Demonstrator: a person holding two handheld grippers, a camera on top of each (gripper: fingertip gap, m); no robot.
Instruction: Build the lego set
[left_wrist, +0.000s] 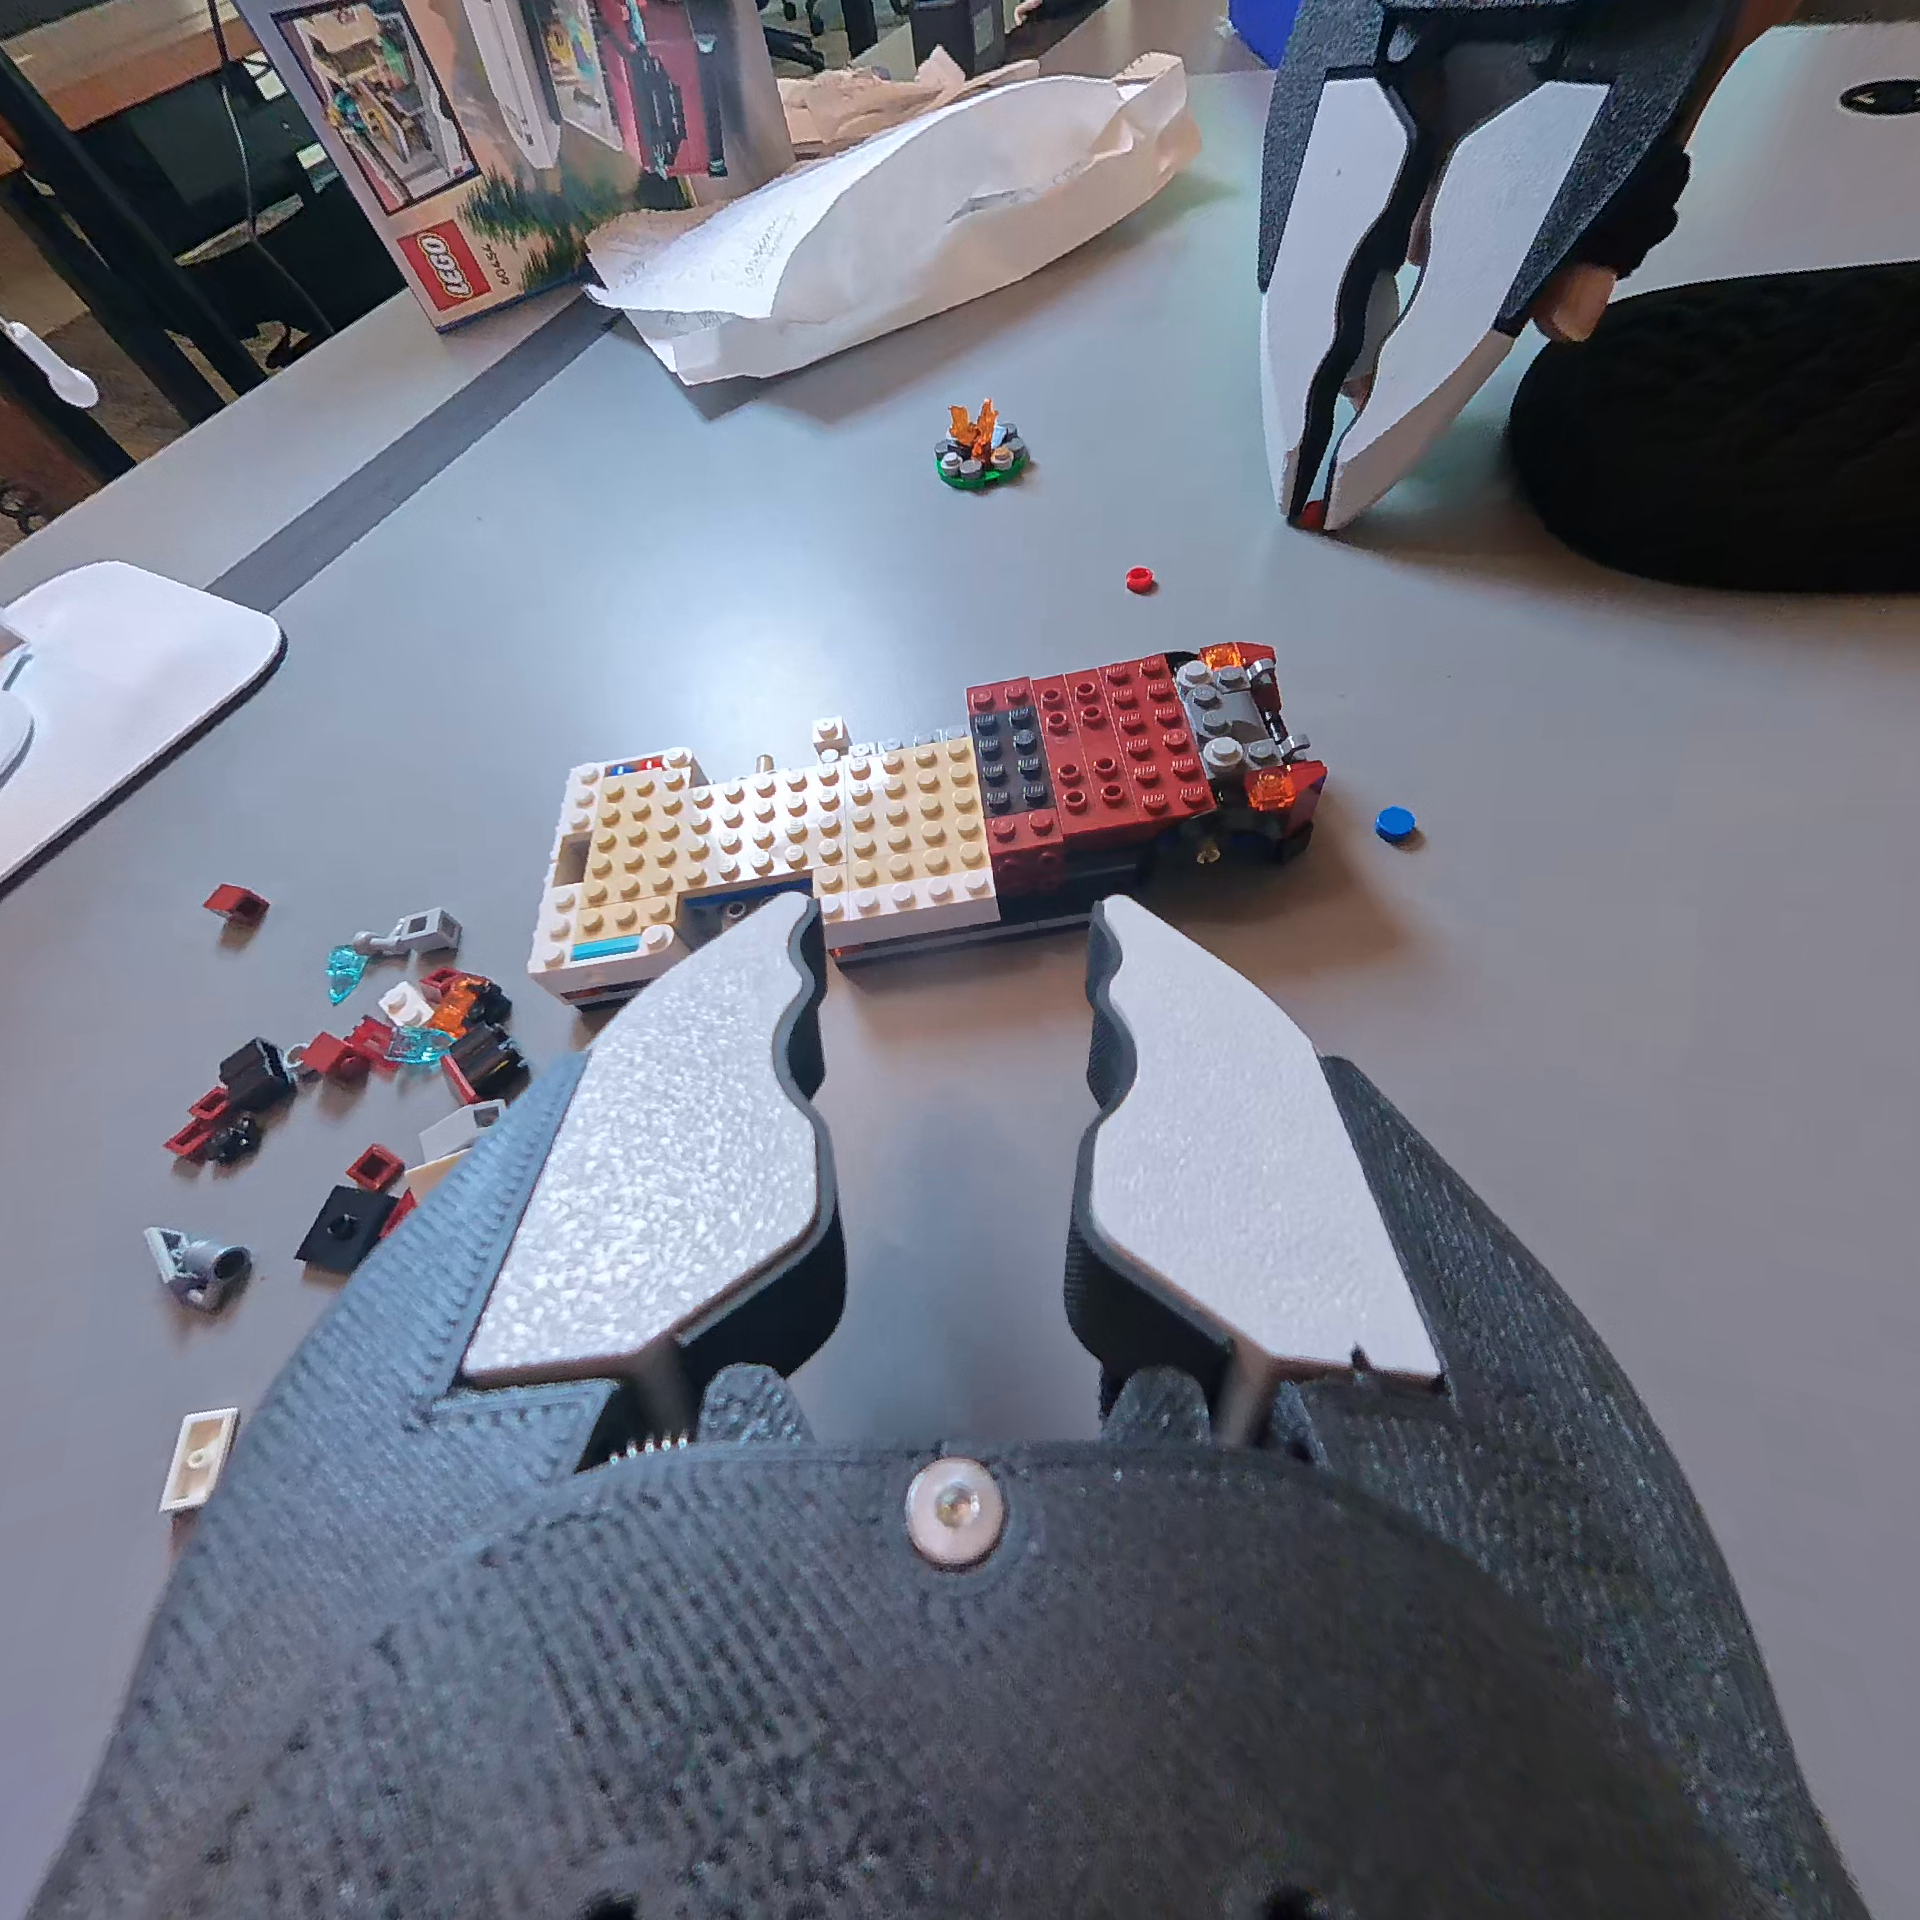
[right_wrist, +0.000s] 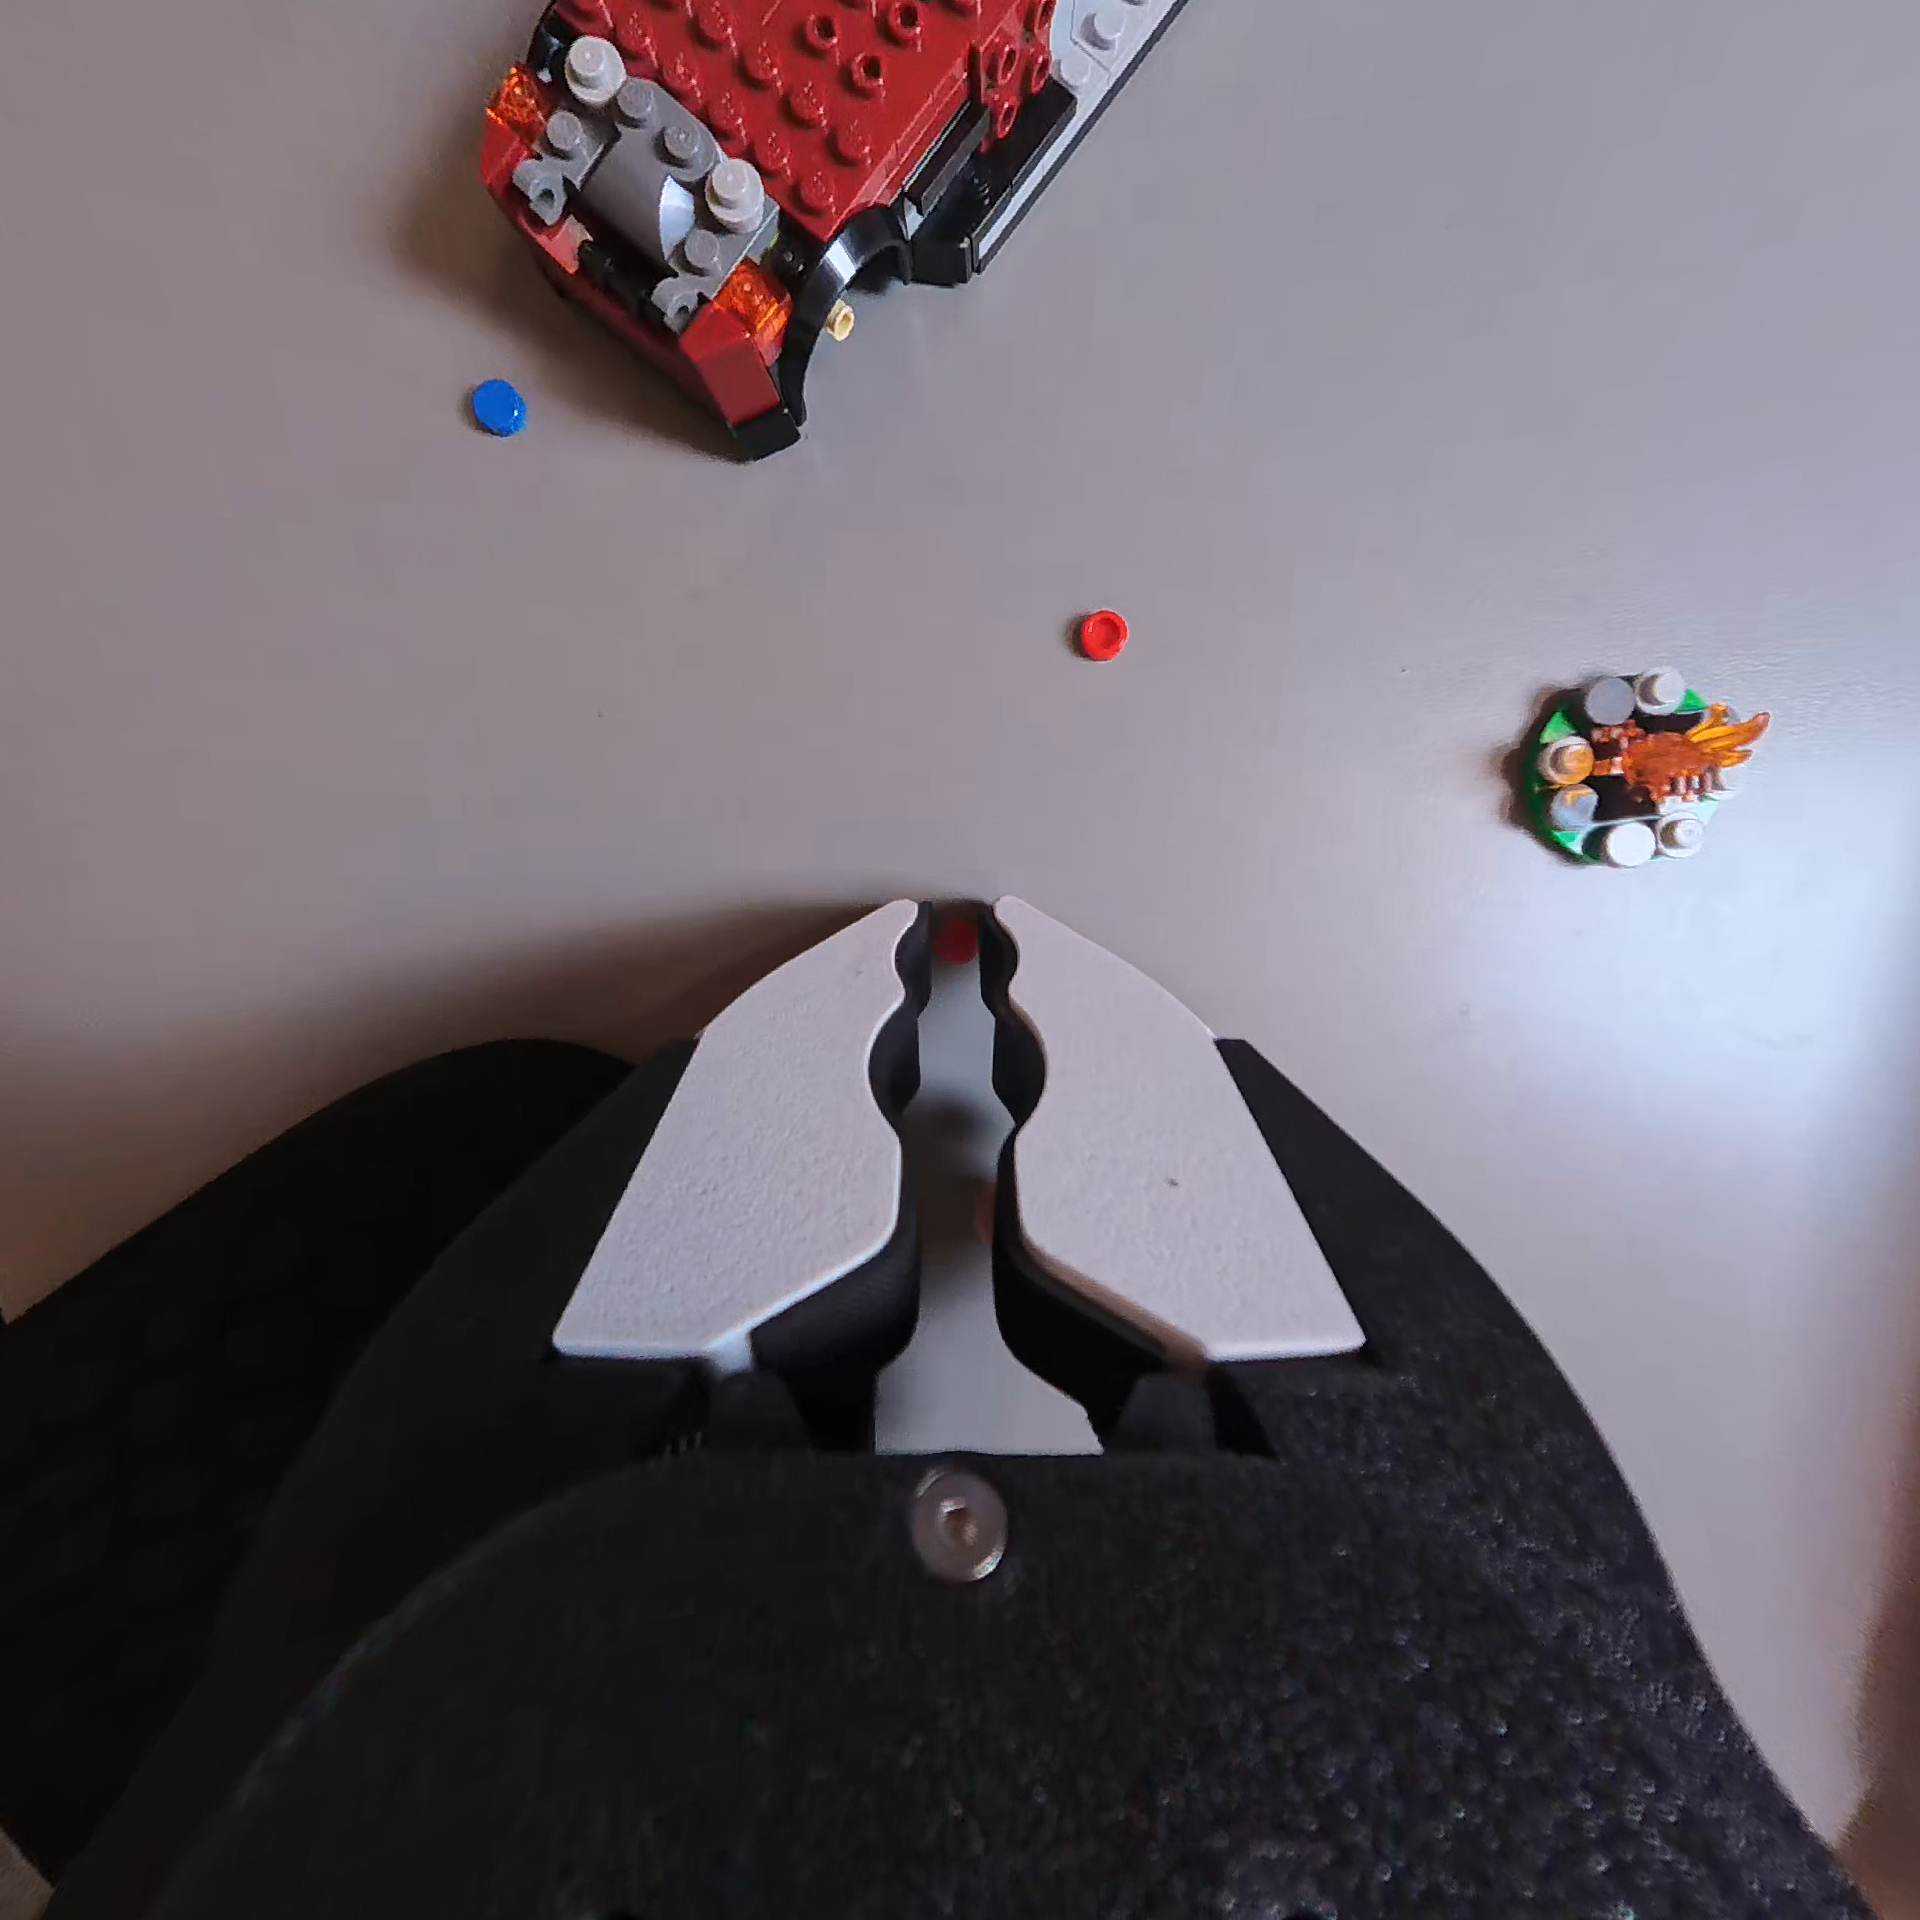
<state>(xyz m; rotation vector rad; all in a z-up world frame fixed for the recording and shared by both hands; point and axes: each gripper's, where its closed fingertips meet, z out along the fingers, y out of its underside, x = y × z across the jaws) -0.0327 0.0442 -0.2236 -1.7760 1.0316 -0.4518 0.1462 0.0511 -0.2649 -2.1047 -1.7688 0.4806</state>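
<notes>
between the narrowed fingertips of the right gripper (right_wrist: 957, 914), pressed down on the grey table (right_wrist: 312, 727), sits a small red round stud (right_wrist: 955, 938); the pads appear closed on its sides, the tips touching the table. just beyond lies a second red stud (right_wrist: 1102, 634), with a green-based campfire model (right_wrist: 1631, 769) to the right and a blue stud (right_wrist: 498, 406) far left beside the dark red nose of the brick vehicle (right_wrist: 790, 156). the pinched stud looks tiny, light, hard and slick, likely to squirt out unless taken squarely across its rim. the left gripper (left_wrist: 956, 935) hangs wide and empty, its fingertips just short of the near edge of the vehicle's tan and white deck, touching nothing that can be seen. loose bricks (left_wrist: 343, 1049) scatter to its left, near a white pad (left_wrist: 125, 675). farther off lie a crumpled white paper bag (left_wrist: 914, 208) and a toy box (left_wrist: 499, 135); a black round cushion (left_wrist: 1745, 436) sits far right.
</notes>
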